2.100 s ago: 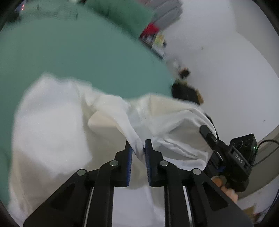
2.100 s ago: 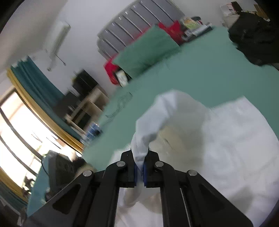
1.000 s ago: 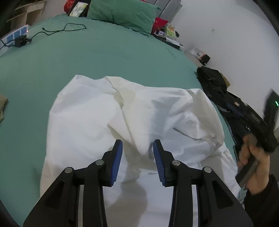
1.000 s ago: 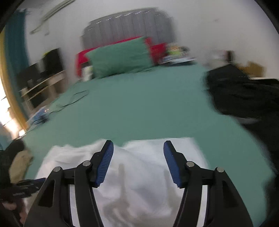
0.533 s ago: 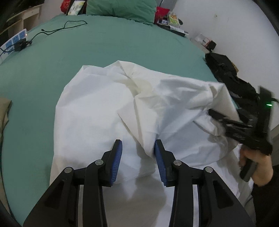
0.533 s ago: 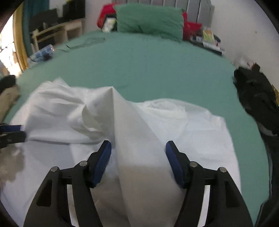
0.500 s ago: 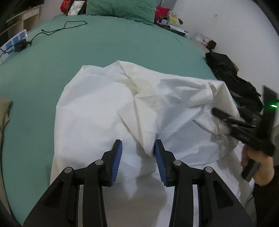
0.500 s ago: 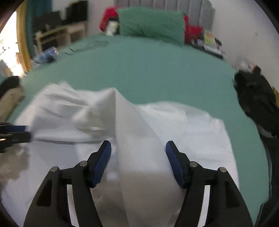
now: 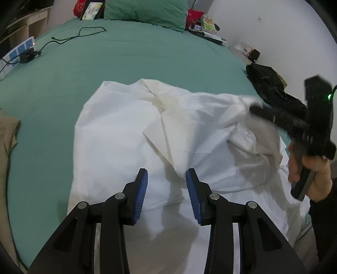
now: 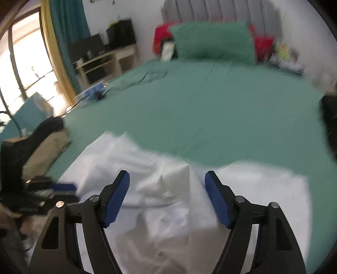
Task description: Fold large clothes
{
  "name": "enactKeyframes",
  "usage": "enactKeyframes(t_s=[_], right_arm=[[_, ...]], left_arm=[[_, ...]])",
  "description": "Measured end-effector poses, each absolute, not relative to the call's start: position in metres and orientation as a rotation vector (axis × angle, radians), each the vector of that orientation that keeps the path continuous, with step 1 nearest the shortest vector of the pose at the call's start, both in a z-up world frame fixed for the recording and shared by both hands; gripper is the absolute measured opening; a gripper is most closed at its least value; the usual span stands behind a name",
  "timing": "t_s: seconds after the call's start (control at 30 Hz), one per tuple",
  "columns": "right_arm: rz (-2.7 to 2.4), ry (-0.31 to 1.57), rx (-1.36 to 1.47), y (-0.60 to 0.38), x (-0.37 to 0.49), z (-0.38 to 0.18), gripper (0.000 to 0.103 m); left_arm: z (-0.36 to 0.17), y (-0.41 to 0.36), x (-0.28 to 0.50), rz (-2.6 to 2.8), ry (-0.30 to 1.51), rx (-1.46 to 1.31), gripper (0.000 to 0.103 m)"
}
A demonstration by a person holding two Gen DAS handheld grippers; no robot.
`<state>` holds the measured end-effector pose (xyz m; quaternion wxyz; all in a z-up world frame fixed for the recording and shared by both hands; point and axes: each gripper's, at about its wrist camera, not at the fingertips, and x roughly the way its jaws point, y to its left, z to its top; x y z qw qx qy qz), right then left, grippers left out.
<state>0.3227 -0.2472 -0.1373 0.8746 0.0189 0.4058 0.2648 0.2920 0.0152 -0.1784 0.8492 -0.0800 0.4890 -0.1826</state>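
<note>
While our left gripper [image 9: 166,187] hangs with its blue pads [image 9: 140,198] spread apart, nothing sits between them; they frame a raised fold of the white garment [image 9: 126,134] just ahead at 12 o'clock. From the right wrist view, our right gripper [image 10: 167,196] is likewise wide apart and empty, a peaked ridge of the same white garment [image 10: 172,189] standing between and beyond its pads [image 10: 217,202].

We see the garment lying rumpled on the green bedsheet [image 9: 134,59], its near part at 6 o'clock in both views. Only the left wrist view shows our right hand [image 9: 311,168] at 3 o'clock gripping the black handle, the tool's front end blurred against the cloth's right edge. Only the right wrist view shows the left gripper's blue pad [image 10: 63,186] at 9 o'clock, low over the garment's left side, with a tan cloth [image 10: 46,147] just beyond it.

Farther off, the left wrist view gives us a black bag [image 9: 267,82] at 2 o'clock and a power strip [image 9: 19,50] with a black cable [image 9: 80,33] at 10 o'clock. At 12 o'clock a green pillow [image 10: 212,42] leans on the grey headboard [image 10: 221,10]; the right wrist view alone shows a window with teal curtain [image 10: 67,33] at 10 o'clock.
</note>
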Motion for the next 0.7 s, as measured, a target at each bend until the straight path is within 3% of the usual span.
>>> enactKeyframes(t_s=[0.3, 0.5, 0.7], right_arm=[[0.653, 0.917, -0.109, -0.229, 0.267, -0.183, 0.076], [0.549, 0.845, -0.052, -0.247, 0.261, -0.162, 0.077], [0.3, 0.753, -0.006, -0.283, 0.251, -0.13, 0.077]], left_arm=[[-0.171, 0.024, 0.289, -0.405, 1.009, -0.199, 0.04], [-0.179, 0.016, 0.291, -0.42, 1.039, -0.171, 0.04], [-0.158, 0.02, 0.293, -0.442, 0.953, -0.215, 0.04]])
